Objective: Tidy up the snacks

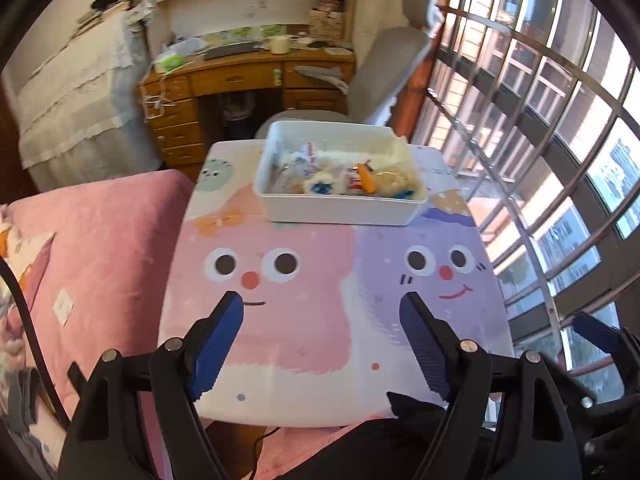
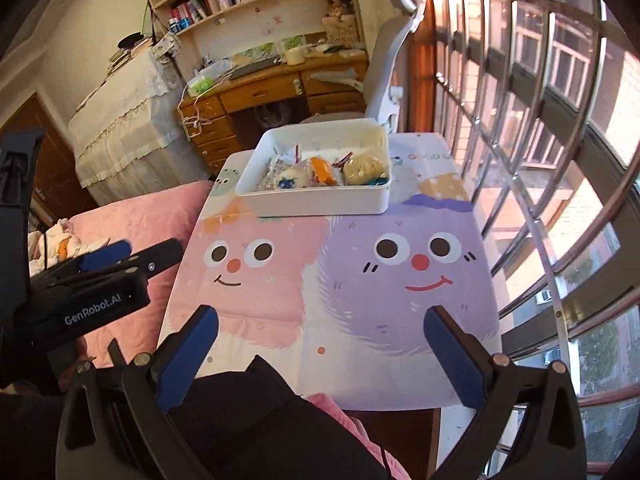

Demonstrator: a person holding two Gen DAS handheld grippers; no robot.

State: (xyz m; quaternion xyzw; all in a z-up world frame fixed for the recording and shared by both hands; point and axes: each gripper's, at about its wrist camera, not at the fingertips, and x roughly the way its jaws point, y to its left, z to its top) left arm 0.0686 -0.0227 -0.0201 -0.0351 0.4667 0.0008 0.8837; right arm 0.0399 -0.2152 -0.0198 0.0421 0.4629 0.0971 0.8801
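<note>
A white plastic bin [image 1: 340,210] stands at the far end of a small table with a cartoon-face cover [image 1: 304,320]. It holds several wrapped snacks [image 1: 352,180], among them an orange one and a pale round one. The bin also shows in the right wrist view [image 2: 316,202] with the snacks [image 2: 320,174] inside. My left gripper [image 1: 322,304] is open and empty above the near part of the table. My right gripper [image 2: 320,320] is open and empty, also above the near part. The left gripper shows at the left of the right wrist view [image 2: 120,256].
A pink quilt [image 1: 100,260] lies left of the table. A grey office chair [image 1: 376,76] and a wooden desk [image 1: 240,80] stand behind the table. A barred window [image 1: 540,140] runs along the right. A dark-clothed leg [image 2: 260,420] is below the grippers.
</note>
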